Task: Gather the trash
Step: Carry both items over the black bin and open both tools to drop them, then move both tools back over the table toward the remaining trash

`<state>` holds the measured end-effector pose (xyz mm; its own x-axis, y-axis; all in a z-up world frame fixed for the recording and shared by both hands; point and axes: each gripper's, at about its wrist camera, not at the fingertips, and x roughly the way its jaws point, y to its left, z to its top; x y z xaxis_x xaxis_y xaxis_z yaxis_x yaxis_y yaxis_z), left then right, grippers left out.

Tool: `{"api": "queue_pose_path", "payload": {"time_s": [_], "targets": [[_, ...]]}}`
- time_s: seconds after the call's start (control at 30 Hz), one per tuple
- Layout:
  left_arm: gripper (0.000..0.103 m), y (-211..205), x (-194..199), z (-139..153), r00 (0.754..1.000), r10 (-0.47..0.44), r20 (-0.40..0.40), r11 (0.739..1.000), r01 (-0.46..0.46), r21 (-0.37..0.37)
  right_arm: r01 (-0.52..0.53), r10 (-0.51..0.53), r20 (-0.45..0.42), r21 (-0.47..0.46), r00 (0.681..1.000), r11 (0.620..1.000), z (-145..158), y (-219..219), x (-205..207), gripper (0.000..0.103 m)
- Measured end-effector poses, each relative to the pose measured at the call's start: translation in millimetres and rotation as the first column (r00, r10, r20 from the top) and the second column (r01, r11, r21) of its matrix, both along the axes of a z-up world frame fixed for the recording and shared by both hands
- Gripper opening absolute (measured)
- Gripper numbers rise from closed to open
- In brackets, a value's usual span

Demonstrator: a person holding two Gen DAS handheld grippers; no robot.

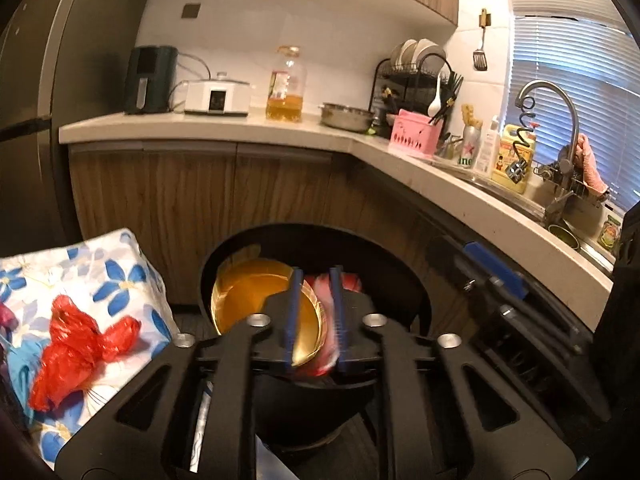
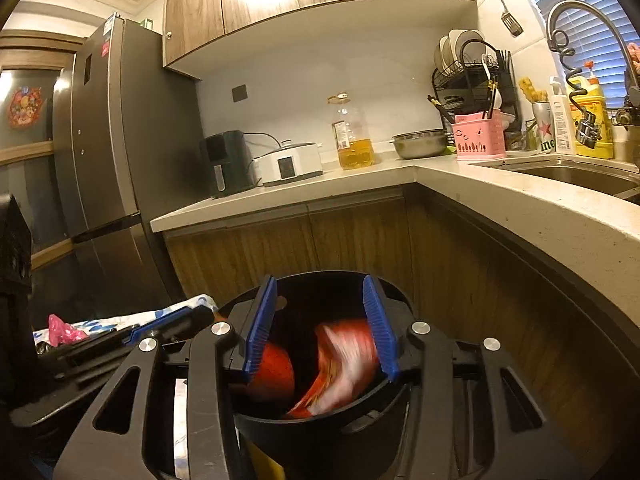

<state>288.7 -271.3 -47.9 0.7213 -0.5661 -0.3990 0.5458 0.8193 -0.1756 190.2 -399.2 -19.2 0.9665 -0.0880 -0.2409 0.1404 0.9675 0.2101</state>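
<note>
Over the black bin I hold both claws, each pointing forward and down at its mouth. I find my left claw nearly closed, its blue pads pinching the rim of a gold paper plate, which sits tilted over the bin; a blurred red-and-white wrapper lies between the pads too, though I cannot tell whether it is gripped. I find my right claw spread wide and holding nothing, the wrapper blurred inside the bin beneath it. To the left, a red plastic bag lies on a floral cloth.
</note>
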Motion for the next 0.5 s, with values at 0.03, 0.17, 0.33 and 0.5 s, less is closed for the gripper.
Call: {"api": "queue_pose_path", "payload": {"time_s": [0.03, 0.17, 0.33, 0.5], "targets": [[0.03, 2, 0, -2, 1.0, 0.008, -0.005, 1.0, -0.008, -0.002, 0.003, -0.003, -0.003, 0.002, 1.0, 1.0, 0, -1, 0, 0.046], [0.051, 16, -4, -4, 0.999, 0.048, -0.013, 0.999, -0.048, -0.016, 0.007, -0.007, -0.011, 0.015, 1.0, 1.0, 0, -1, -6, 0.052], [0.07, 39, -21, -4, 0.993, 0.118, -0.011, 0.993, -0.118, -0.016, -0.014, 0.014, -0.014, 0.01, 1.0, 1.0, 3, 8, -16, 0.062], [0.082, 69, -47, -1, 0.978, 0.208, 0.01, 0.978, -0.208, -0.015, -0.032, 0.031, -0.017, -0.001, 0.999, 1.0, 6, 21, -30, 0.066]]}}
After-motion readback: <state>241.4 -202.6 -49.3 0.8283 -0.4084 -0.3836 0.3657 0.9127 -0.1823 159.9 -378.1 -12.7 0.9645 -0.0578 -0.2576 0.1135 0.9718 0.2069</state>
